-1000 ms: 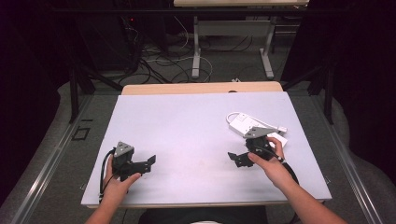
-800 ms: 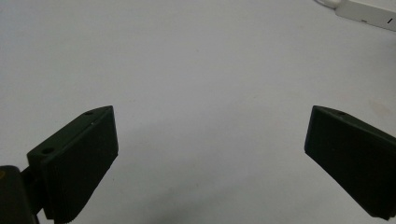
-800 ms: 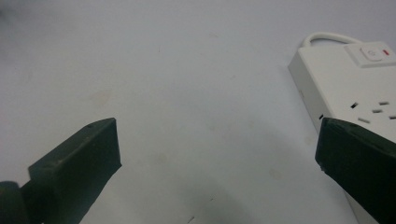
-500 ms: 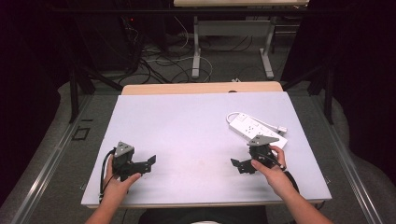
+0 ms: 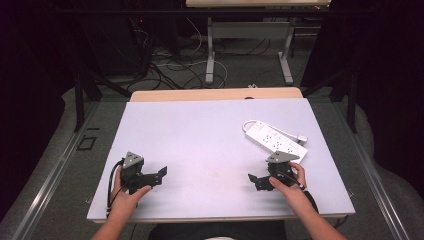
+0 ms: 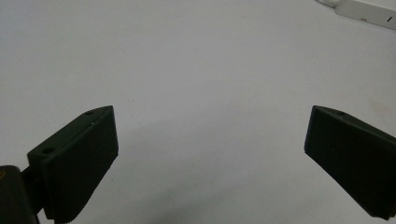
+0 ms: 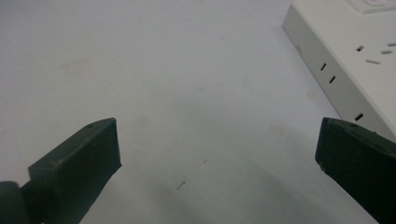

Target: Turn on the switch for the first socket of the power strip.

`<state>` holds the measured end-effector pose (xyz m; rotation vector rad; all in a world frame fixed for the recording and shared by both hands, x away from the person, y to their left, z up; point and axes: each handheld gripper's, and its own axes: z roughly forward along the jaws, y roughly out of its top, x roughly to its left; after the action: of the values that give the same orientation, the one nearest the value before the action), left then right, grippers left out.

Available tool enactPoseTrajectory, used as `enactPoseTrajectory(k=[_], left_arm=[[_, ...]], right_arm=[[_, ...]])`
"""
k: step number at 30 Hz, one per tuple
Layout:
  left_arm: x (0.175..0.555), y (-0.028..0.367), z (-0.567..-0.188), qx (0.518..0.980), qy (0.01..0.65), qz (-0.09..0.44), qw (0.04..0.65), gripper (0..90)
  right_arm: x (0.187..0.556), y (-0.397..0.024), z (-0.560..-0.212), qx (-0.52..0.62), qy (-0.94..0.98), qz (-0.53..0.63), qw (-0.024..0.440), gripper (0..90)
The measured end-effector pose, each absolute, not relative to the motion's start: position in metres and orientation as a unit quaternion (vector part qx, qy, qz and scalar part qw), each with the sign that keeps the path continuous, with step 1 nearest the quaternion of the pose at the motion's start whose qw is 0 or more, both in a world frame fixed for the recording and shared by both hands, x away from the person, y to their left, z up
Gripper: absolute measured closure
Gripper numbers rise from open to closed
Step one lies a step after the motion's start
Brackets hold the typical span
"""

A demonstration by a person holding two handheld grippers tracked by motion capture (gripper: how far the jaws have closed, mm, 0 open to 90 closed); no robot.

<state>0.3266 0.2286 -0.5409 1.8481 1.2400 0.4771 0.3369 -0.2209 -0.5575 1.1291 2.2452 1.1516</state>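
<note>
A white power strip (image 5: 275,139) lies flat on the right half of the white table (image 5: 200,135), its cord coiled at the far end. My right gripper (image 5: 256,180) rests near the front edge, just in front of the strip and apart from it, jaws wide open and empty. In the right gripper view the power strip (image 7: 345,60) fills the upper right, beyond the right gripper (image 7: 215,163). My left gripper (image 5: 161,174) rests at the front left, open with nothing between its jaws. The left gripper view has the left gripper (image 6: 210,154) over bare table and the power strip (image 6: 364,9) at the top right corner.
A wooden strip (image 5: 215,94) runs along the table's far edge. Beyond it stand metal desk legs (image 5: 210,50) and tangled floor cables (image 5: 170,65).
My right gripper has drawn back toward the front edge, away from the power strip, which now lies alone. The left gripper has stayed put.
</note>
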Motion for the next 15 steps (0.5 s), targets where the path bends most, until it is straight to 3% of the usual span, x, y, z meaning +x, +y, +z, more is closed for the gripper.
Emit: enactPoseTrajectory(k=[15], left_arm=[[0.3271,0.228,-0.5408,0.741,0.49,0.187,0.419,2.7]], right_arm=[[0.3386,-0.2232,-0.5681,0.416,0.793,0.409,0.174,0.0]])
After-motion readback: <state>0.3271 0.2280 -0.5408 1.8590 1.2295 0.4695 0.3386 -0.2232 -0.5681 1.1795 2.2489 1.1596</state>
